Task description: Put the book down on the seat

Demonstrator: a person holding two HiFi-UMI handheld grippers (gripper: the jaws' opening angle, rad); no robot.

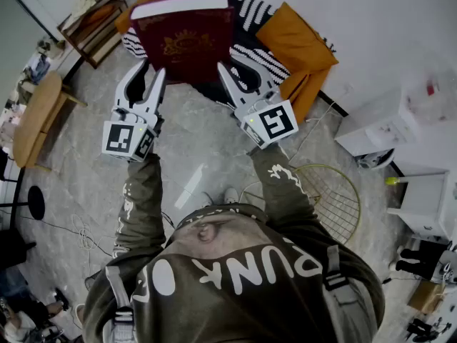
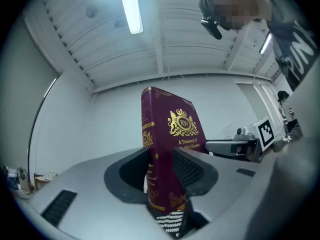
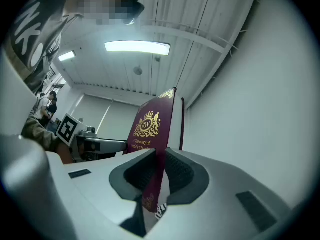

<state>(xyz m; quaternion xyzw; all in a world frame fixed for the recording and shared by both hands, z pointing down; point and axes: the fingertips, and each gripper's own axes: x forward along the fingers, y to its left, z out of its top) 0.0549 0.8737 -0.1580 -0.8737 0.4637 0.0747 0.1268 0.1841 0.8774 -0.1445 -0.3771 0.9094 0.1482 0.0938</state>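
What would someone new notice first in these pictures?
A big maroon book with a gold crest stands out, held up at the top centre of the head view. The left claw and the right claw each grip one of its lower corners. Behind it shows an orange seat with striped cushions.

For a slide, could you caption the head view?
Left gripper and right gripper hold a maroon hardcover book above orange cushions.
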